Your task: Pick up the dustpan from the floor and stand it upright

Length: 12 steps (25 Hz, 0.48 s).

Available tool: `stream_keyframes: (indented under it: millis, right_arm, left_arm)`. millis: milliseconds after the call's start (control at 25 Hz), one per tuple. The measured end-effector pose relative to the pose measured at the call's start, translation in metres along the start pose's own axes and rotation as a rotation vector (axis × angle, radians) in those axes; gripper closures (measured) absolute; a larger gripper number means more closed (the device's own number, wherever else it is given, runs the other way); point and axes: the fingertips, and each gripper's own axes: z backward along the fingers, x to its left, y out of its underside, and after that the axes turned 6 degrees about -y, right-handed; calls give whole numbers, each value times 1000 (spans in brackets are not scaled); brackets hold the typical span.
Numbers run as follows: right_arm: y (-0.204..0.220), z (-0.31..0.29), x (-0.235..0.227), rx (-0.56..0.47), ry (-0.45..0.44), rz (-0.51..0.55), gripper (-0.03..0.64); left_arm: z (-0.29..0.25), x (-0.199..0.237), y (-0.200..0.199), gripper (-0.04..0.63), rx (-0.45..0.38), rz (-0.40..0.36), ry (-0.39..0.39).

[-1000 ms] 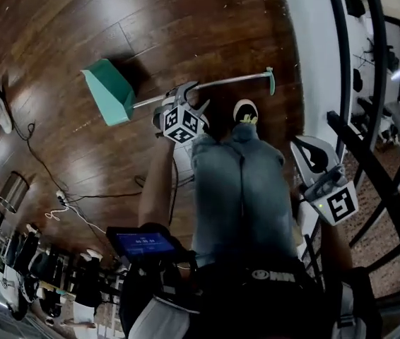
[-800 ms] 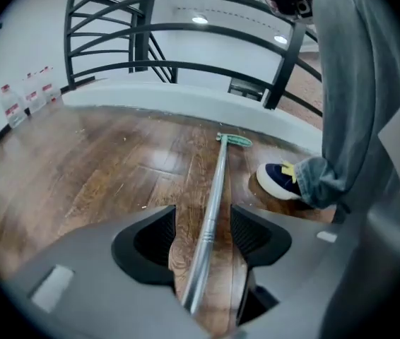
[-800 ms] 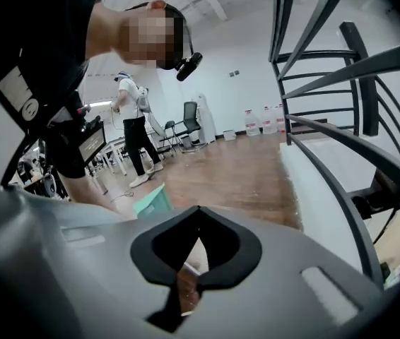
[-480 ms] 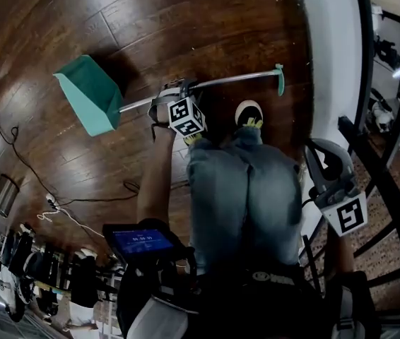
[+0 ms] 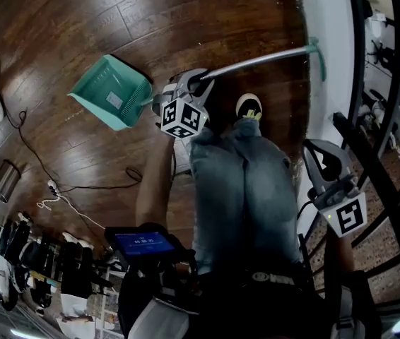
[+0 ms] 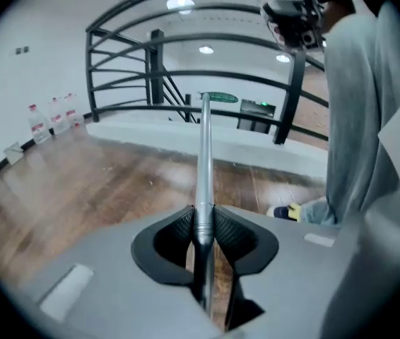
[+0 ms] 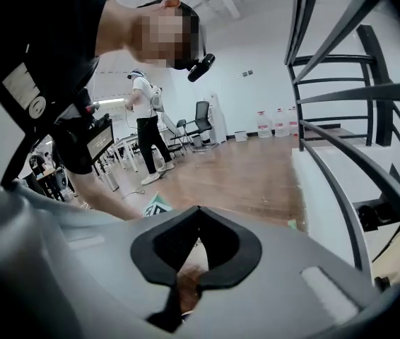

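The teal dustpan (image 5: 112,90) has a long metal handle (image 5: 256,58) that ends in a teal grip (image 5: 318,51) near the white ledge. My left gripper (image 5: 196,83) holds the handle close to the pan, which hangs off the wooden floor with its hollow facing up. In the left gripper view the jaws are closing, and the ribbed pads (image 6: 225,228) press the handle (image 6: 205,161) from both sides at my left gripper (image 6: 203,221). My right gripper (image 5: 320,154) hangs by my right side, jaws together and empty (image 7: 198,214). A corner of the pan (image 7: 155,207) shows past it.
A white ledge (image 5: 327,20) with black railings (image 5: 359,62) runs along the right. Cables (image 5: 59,182) and a metal bin (image 5: 2,182) lie at the left. My shoe (image 5: 248,108) stands just below the handle. A person (image 7: 147,129) stands far off by desks.
The left gripper's jaws have shut on the handle and raised it. The pan has tipped so its hollow faces up, and the handle's end has swung up and to the right.
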Motion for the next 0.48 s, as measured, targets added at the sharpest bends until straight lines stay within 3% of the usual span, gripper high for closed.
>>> stream_keyframes:
  millis: [280,400,480]
  right_arm:
    - [-47,14,39,-6,-59,86,615]
    - [-52,5,50,-12,-76,141,615]
    - [-52,-3,58,-4,-93,171,615]
  left_arm:
    - [104,50,-99,486,-402,181,-193]
    - [134,59,-130,486,-607,180,-235]
    - [145,58,-134,486,-670,174,-259]
